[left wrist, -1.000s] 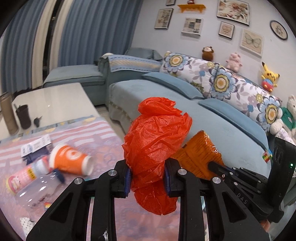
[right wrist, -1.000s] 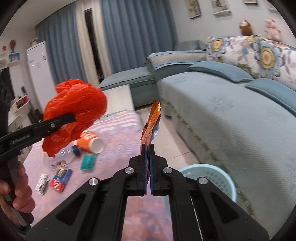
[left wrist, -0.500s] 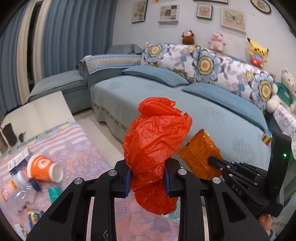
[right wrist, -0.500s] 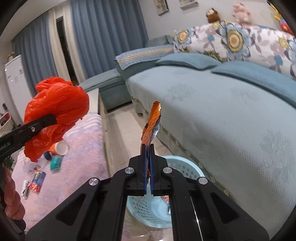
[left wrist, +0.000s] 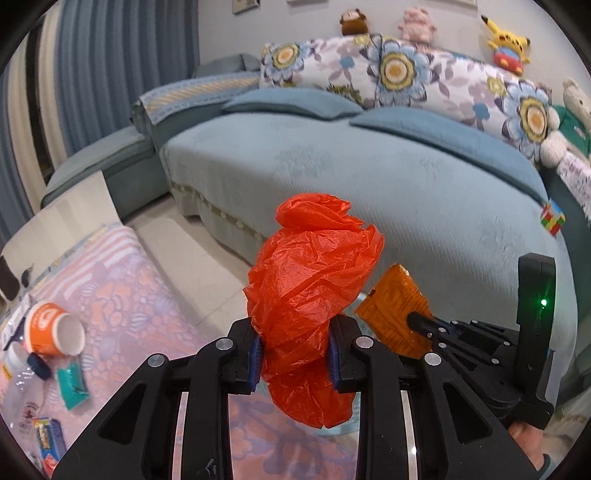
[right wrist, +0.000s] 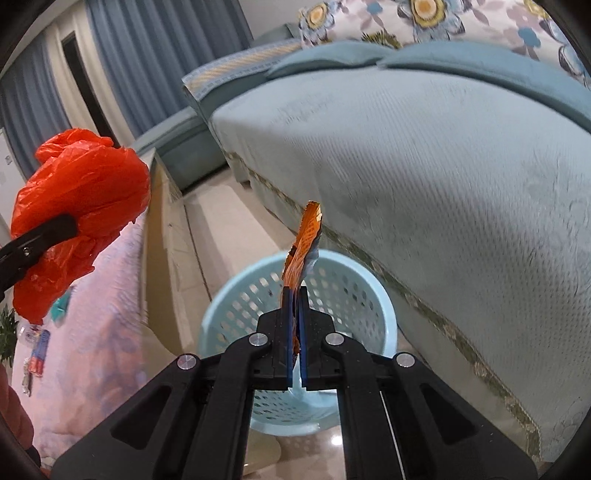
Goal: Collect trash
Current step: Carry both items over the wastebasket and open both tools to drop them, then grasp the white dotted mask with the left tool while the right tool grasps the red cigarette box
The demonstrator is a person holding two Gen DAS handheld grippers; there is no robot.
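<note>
Pink floral cloth covers the low bench at the left of the room, with pale floor tiles between it and a long blue sofa.

Nearest the left wrist camera, the left claw is clamped on a crumpled red plastic bag, its blue pads pressed into the bag's lower half while the bulk balloons above the fingers and a tail hangs below. Just to the right of it, the right claw is closed nearly flat on a thin orange snack wrapper, which stands up edge-on from between the pads. From the right wrist view that wrapper is above a light blue perforated basket standing on the floor between bench and sofa; the red bag hangs off to the left, over the bench edge rather than over the basket.

Farther out on the bench lie an orange paper cup on its side, its mouth facing the camera, a small teal packet just beside it, a clear plastic bottle and a blue and yellow wrapper near the lower edge.

Beyond, floral cushions run along the sofa back with plush toys on top, and a colourful cube rests on the seat.
</note>
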